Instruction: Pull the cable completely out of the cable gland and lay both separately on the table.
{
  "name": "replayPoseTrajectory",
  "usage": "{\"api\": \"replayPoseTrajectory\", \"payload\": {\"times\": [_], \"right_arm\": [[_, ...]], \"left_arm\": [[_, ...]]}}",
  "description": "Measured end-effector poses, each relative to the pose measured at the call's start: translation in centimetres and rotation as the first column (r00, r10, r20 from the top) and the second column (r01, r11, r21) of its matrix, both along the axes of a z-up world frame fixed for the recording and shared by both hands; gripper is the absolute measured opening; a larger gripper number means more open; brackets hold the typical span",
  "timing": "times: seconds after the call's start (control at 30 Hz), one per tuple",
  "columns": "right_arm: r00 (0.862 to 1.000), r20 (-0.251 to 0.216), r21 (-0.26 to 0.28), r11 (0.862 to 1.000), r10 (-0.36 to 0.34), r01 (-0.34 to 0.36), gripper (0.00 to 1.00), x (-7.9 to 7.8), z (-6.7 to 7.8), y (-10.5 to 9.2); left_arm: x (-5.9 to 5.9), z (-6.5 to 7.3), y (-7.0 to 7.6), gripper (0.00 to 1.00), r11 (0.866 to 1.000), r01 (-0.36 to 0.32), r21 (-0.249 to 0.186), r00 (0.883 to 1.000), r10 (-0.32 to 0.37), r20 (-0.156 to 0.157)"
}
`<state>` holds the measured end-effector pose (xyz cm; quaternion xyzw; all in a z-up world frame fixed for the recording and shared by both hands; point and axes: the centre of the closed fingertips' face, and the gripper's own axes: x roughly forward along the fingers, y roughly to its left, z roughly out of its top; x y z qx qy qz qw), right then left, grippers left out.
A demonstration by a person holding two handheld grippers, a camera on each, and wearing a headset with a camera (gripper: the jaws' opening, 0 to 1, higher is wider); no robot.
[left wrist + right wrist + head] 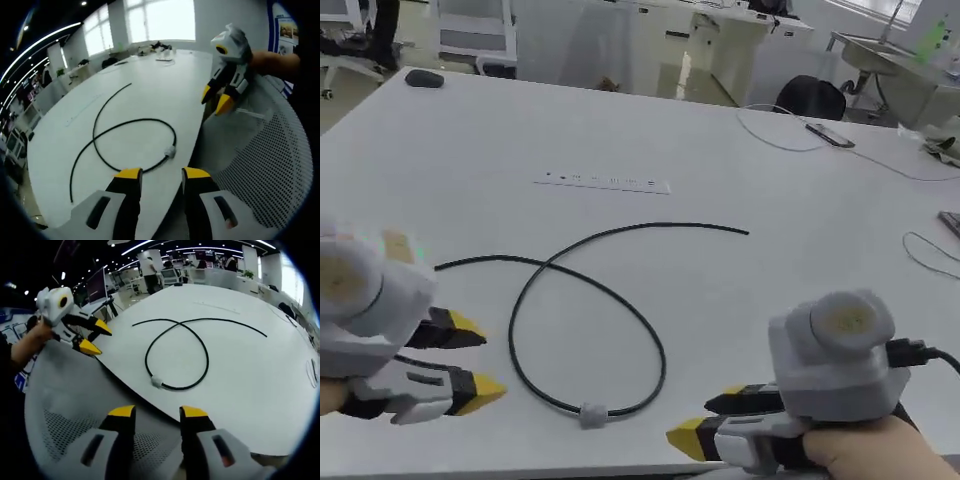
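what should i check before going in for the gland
1. Cable gland sits on the cable, near the front edge of the table: ok.
2. Left gripper jaws open and empty: ok.
3. Right gripper jaws open and empty: ok.
4. Nothing lies between either gripper and the gland: ok.
5. Cable lies straight for a clean pull: not ok, it loops and crosses itself.
6. Gland loose enough to slide along the cable: cannot tell.
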<state>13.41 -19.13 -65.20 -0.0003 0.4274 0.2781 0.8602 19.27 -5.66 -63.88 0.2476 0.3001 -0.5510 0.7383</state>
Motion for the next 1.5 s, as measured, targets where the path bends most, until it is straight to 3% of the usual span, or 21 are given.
{"api": "replayPoseTrajectory", "payload": {"times": [0.1,0.17,0.2,0.27,0.47,0.53,0.67,0.73,0.87,0.93,0.97,1.0,1.17,1.27,1.4,1.5], "right_arm": [[1.0,0.02,0.024,1.0,0.012,-0.012,0.37,-0.1,0.7,-0.1],[0.999,0.035,0.053,0.999,0.005,-0.006,0.37,0.0,1.3,-0.2],[0.999,0.037,0.057,0.998,0.003,-0.005,0.36,0.0,1.4,-0.2],[0.999,0.042,0.069,0.998,0.009,-0.011,0.36,-0.1,1.7,-0.3],[0.997,0.072,0.082,0.997,-0.004,-0.002,0.35,0.3,2.5,-0.9],[0.997,0.078,0.084,0.996,-0.002,-0.004,0.35,0.4,2.6,-1.0],[0.996,0.086,0.089,0.996,-0.015,0.007,0.35,0.5,2.9,-1.3],[0.996,0.087,0.093,0.996,-0.016,0.008,0.35,0.5,3.0,-1.4],[0.996,0.087,0.088,0.996,-0.019,0.012,0.35,0.6,2.9,-1.7],[0.996,0.085,0.086,0.996,-0.019,0.012,0.35,0.8,2.8,-1.7],[0.996,0.084,0.084,0.996,-0.018,0.011,0.35,0.8,2.8,-1.7],[0.996,0.085,0.083,0.997,-0.015,0.008,0.35,0.9,2.9,-1.6],[0.996,0.091,0.08,0.997,0.007,-0.014,0.34,1.1,3.2,-1.1],[0.995,0.091,0.078,0.996,0.029,-0.036,0.34,1.2,3.3,-0.7],[0.994,0.089,0.075,0.994,0.067,-0.074,0.34,1.4,3.4,0.2],[0.989,0.096,0.077,0.989,0.116,-0.123,0.34,1.7,3.8,1.2]], "left_arm": [[0.5,-2.3,-1.6,0.36,0.992,0.083,0.094,0.996,-0.084,0.009],[1.1,-3.4,-3.2,0.35,0.99,0.103,0.092,0.995,-0.103,0.002],[1.0,-4.3,-3.8,0.35,0.987,0.124,0.106,0.992,-0.121,-0.033],[1.0,-5.3,-5.2,0.34,0.981,0.169,0.097,0.984,-0.163,-0.067],[0.9,-8.8,-7.0,0.31,0.966,0.224,0.126,0.969,-0.206,-0.137],[0.8,-9.9,-7.2,0.3,0.957,0.247,0.15,0.963,-0.226,-0.146],[1.0,-11.4,-7.1,0.28,0.942,0.268,0.2,0.96,-0.244,-0.136],[2.0,-11.7,-7.1,0.31,0.942,0.247,0.227,0.969,-0.235,-0.081],[1.9,-11.9,-7.3,0.28,0.947,0.237,0.215,0.97,-0.22,-0.099],[1.8,-12.3,-7.2,0.24,0.939,0.252,0.233,0.967,-0.236,-0.095],[1.6,-12.5,-7.0,0.2,0.929,0.273,0.251,0.962,-0.256,-0.096],[1.5,-12.7,-6.9,0.18,0.926,0.279,0.254,0.959,-0.258,-0.113],[1.5,-11.2,-7.2,0.17,0.941,0.261,0.214,0.964,-0.242,-0.112],[1.1,-8.8,-7.7,0.17,0.969,0.215,0.122,0.971,-0.198,-0.135],[0.6,-5.7,-7.8,0.16,0.984,0.174,0.044,0.975,-0.166,-0.15],[0.0,-3.3,-7.5,0.16,0.994,0.111,-0.024,0.973,-0.114,-0.2]]}}
